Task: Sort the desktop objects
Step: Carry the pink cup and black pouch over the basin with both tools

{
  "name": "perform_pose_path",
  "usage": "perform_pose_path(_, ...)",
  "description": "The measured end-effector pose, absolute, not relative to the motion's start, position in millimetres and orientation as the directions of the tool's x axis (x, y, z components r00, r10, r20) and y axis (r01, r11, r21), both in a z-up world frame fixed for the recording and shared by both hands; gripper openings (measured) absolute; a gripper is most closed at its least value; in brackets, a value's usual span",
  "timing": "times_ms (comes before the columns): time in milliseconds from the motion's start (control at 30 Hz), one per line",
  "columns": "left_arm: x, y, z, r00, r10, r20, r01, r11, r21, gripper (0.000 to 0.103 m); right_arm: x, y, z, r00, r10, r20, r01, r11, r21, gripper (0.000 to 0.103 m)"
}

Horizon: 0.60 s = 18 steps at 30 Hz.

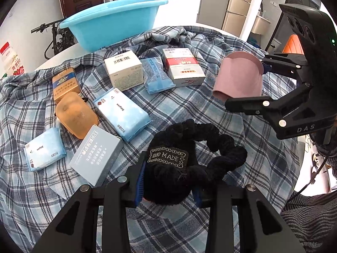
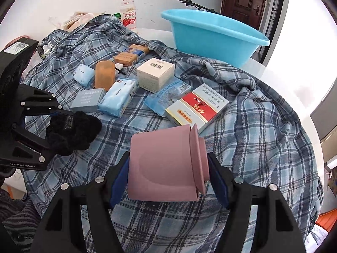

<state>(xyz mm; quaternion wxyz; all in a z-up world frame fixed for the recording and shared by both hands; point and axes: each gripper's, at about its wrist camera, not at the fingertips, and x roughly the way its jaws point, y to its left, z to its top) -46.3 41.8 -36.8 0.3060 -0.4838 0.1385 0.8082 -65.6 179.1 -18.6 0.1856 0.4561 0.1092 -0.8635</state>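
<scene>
My left gripper (image 1: 168, 191) is shut on a black knitted scrunchie (image 1: 189, 160) with a "HAND MADE" label, held just above the plaid cloth (image 1: 189, 109). The same scrunchie (image 2: 71, 130) shows at the left of the right wrist view, between the left gripper's fingers. My right gripper (image 2: 168, 179) is shut on a pink cup (image 2: 166, 164) lying sideways between its blue pads. In the left wrist view that pink cup (image 1: 238, 78) hangs at the right, in the right gripper (image 1: 248, 82). A blue plastic basin (image 1: 111, 25) stands at the table's far edge.
On the cloth lie a white box (image 1: 124, 71), a red-and-white carton (image 1: 183, 67), blue tissue packs (image 1: 122, 113), an orange soap case (image 1: 75, 113), a grey box (image 1: 96, 156) and an orange-blue carton (image 1: 65, 82). A drink bottle (image 2: 128, 10) stands at the back.
</scene>
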Motion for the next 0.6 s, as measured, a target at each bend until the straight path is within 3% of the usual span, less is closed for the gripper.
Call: perform_pose_path(600, -52.4, 38.5, -18.3, -0.377, 0.355, -0.855, -0.629, -0.776, -0.045, 0.037, -59.6, 178.7, -6.3, -0.539, -0.235, -0.808, 0.426, -0.905, -0.021, 0.068)
